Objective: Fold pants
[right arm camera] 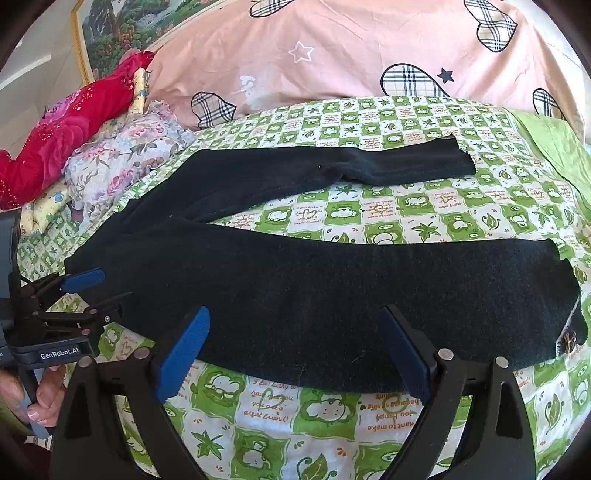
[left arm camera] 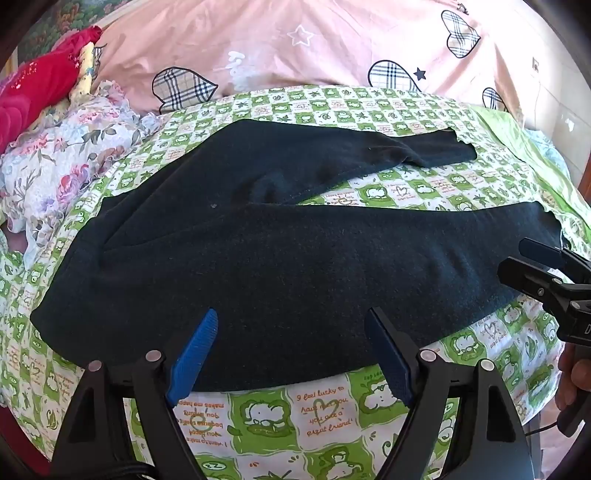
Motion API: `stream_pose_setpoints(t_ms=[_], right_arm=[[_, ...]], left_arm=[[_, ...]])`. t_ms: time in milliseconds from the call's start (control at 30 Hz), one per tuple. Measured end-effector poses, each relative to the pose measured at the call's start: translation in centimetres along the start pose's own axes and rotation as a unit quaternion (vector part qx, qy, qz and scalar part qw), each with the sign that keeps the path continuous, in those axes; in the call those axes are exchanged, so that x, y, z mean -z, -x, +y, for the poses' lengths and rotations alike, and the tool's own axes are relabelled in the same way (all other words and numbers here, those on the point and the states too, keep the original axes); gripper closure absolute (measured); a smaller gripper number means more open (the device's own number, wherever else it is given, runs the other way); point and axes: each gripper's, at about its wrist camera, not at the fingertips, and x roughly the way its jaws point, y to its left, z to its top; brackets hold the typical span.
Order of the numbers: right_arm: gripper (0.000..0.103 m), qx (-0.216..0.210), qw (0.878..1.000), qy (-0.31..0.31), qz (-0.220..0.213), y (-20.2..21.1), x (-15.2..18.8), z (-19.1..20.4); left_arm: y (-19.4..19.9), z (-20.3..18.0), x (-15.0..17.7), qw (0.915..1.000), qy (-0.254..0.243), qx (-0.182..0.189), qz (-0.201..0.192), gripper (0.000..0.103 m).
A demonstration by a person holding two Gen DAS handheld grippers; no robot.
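Dark navy pants (left arm camera: 280,254) lie spread flat on the green and white patterned sheet (left arm camera: 325,410), waist at the left, two legs running right in a V. They also show in the right wrist view (right arm camera: 332,295). My left gripper (left arm camera: 293,325) is open and empty, its blue fingers (left arm camera: 195,350) over the near edge of the waist part. My right gripper (right arm camera: 295,325) is open and empty over the near leg's lower edge. The right gripper also shows at the right of the left wrist view (left arm camera: 532,262). The left gripper shows at the left of the right wrist view (right arm camera: 96,291).
A pink quilt with plaid hearts (left arm camera: 295,48) lies bunched along the far side. A floral cloth (left arm camera: 70,147) and red cloth (left arm camera: 33,88) are piled at the far left. A framed picture (right arm camera: 118,26) hangs behind. The bed's near edge runs below the grippers.
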Motion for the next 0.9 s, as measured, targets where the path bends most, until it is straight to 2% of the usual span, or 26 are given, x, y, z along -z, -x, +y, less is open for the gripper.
stream_pose_setpoints(t_ms=[900], right_arm=[[0.010,-0.004,1.000,-0.004,-0.001,-0.04,-0.56,-0.10]], left_arm=[[-0.38,-0.04,-0.28,1.0000,0.001,0.008,0.003,0.021]])
